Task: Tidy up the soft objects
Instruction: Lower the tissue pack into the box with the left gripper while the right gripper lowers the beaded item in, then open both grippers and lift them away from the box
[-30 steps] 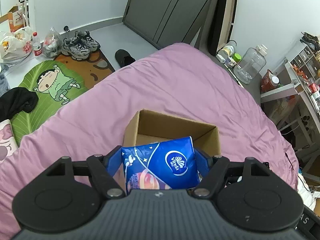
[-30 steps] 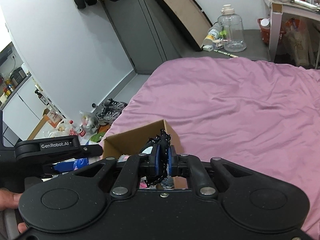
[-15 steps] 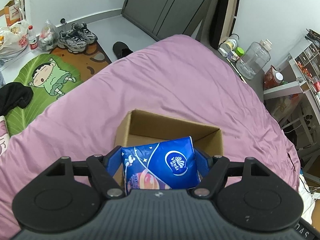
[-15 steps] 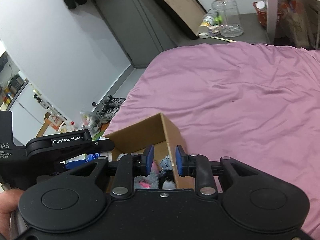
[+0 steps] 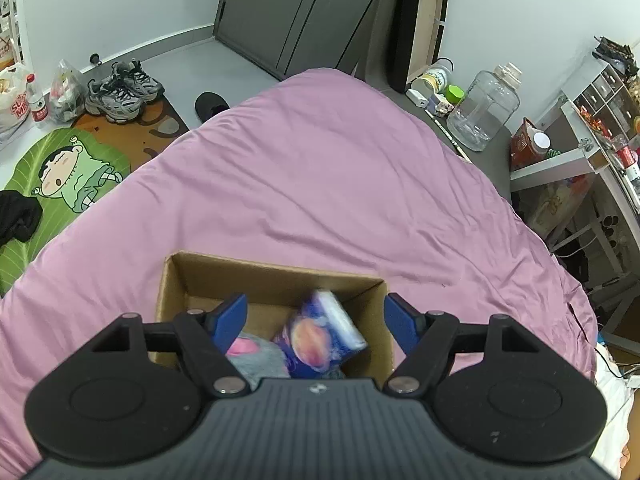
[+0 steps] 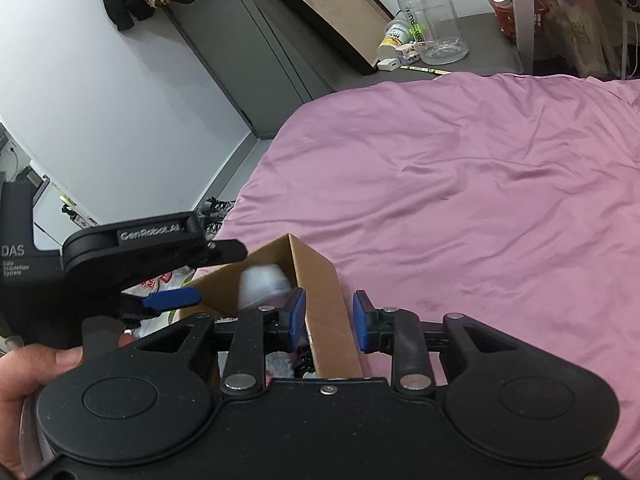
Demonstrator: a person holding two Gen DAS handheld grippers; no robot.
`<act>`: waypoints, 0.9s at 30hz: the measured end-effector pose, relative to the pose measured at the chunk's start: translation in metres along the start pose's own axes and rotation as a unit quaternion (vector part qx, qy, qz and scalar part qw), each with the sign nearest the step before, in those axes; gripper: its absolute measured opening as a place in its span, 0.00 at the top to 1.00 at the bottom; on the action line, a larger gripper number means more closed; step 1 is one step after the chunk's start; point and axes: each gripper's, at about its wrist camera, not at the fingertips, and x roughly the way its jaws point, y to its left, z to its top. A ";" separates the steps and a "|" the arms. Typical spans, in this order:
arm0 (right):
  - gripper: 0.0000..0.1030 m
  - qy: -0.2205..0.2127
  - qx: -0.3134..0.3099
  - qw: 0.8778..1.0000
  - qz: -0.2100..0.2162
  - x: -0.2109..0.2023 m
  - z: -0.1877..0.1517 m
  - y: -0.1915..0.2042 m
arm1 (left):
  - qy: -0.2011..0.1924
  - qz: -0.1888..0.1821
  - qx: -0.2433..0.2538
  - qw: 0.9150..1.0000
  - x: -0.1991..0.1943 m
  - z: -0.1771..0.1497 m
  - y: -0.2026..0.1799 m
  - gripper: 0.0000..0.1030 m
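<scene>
**Tissue pack loose inside the box, both tools open**

Nearest to us, our left tool (image 5: pixel 316 316) stands with its blue pads wide apart and nothing between them. Just beyond them, the blue plastic tissue pack (image 5: pixel 324 334) lies tilted and blurred inside the open brown cardboard box (image 5: pixel 272 276), beside a grey and pink soft item (image 5: pixel 252 354). Our right tool (image 6: pixel 329 320) has just been opening; its pads stand apart, straddling the box's near right wall without pressing it. A hand (image 6: pixel 28 376) holds the left tool at the left edge. The box rests on the pink bed sheet (image 5: pixel 320 184), which stretches far ahead.
</scene>
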 end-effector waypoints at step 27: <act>0.24 -0.034 -0.021 0.999 0.014 -0.049 0.004 -0.015 | -0.003 0.081 0.022 0.996 -0.060 -0.032 -0.027 0.06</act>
